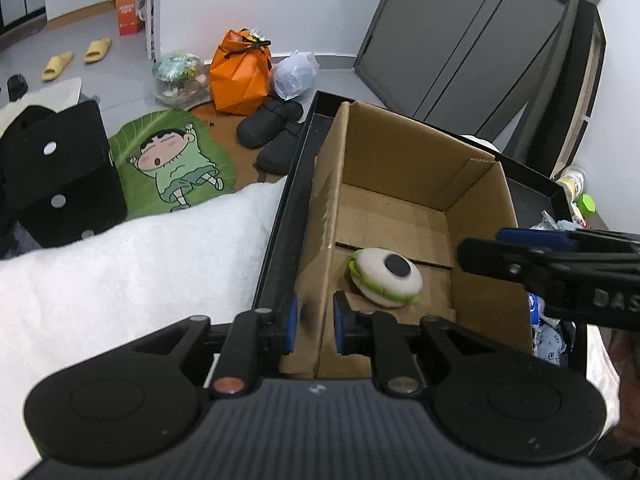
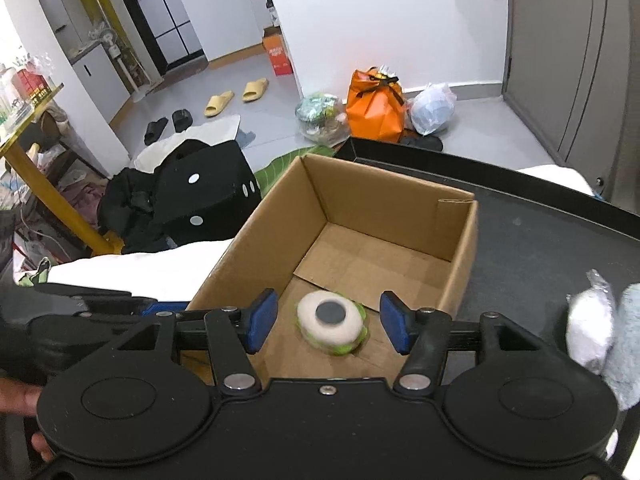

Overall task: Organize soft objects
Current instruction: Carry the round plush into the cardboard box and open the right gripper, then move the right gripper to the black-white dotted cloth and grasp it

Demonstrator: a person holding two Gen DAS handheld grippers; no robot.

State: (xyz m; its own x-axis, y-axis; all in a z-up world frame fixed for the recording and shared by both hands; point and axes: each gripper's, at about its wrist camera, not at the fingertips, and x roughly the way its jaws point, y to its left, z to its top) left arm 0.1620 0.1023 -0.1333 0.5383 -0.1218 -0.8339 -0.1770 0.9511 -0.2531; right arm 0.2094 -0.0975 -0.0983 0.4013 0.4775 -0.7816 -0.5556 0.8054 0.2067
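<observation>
With the left tongs (image 1: 314, 326) clenched on the near wall of the cardboard box (image 1: 476, 200) to steady it, lift the released right tongs (image 2: 328, 322) straight up, clear of the eyeball plush (image 2: 331, 322) lying on the box floor.

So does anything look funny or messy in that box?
Nothing is spilled or broken. The cardboard box holds just the eyeball toy, lying on its side on a bottom flap that is lifted slightly. The left gripper pinches the box's near wall. The right gripper is open above the toy.
</observation>
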